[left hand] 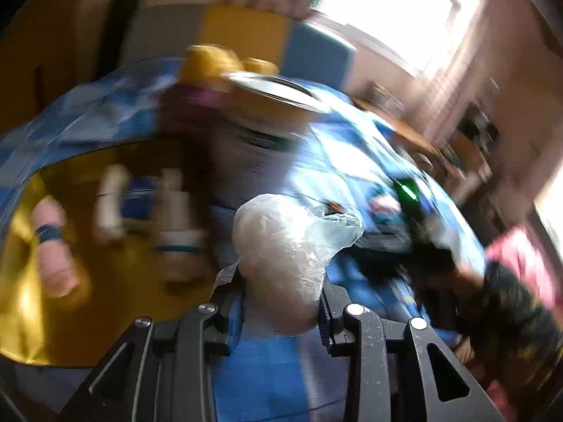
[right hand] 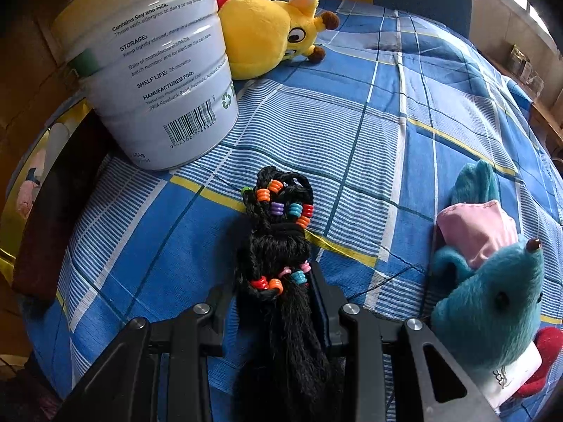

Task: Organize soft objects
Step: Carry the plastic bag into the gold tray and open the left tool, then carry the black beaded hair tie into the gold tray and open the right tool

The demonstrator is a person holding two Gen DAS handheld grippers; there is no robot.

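Two wrist views, two different grasps. Left wrist view: heavily blurred, left gripper (left hand: 281, 302) closed around a white lumpy bundle in crinkled clear plastic (left hand: 281, 256), pinched between both fingers at lower centre of the frame. Behind it, upper centre, a pale cylindrical tin (left hand: 257, 140) with a metal rim, and a smear of yellow plush (left hand: 211, 66) above. Glossy yellow surface (left hand: 52, 211) at left with blurred printed figures; nature of it unclear. Blue checked cloth (left hand: 352, 161) covering the table across the middle.

Right wrist view: sharp. Right gripper (right hand: 274, 302) clamped on a black braided hairpiece (right hand: 278, 246), coarse synthetic strands, strung with small ribbed plastic beads in orange, purple, red, teal and pink; braided end lying forward on the cloth, loose tuft trailing back between the fingers toward the lower edge. Same tin (right hand: 155, 70) at upper left, standing upright on the cloth, ridged wall, printed text and a barcode. Yellow giraffe plush (right hand: 271, 35) lying just beside it, upper centre, smooth short pile, brown horn tips. Teal plush animal (right hand: 492, 281) at lower right, fuzzier pile, pink fabric piece on its back, lying on its side, well apart from the giraffe. Cloth (right hand: 387, 123) woven in blue, white and thin yellow stripes.
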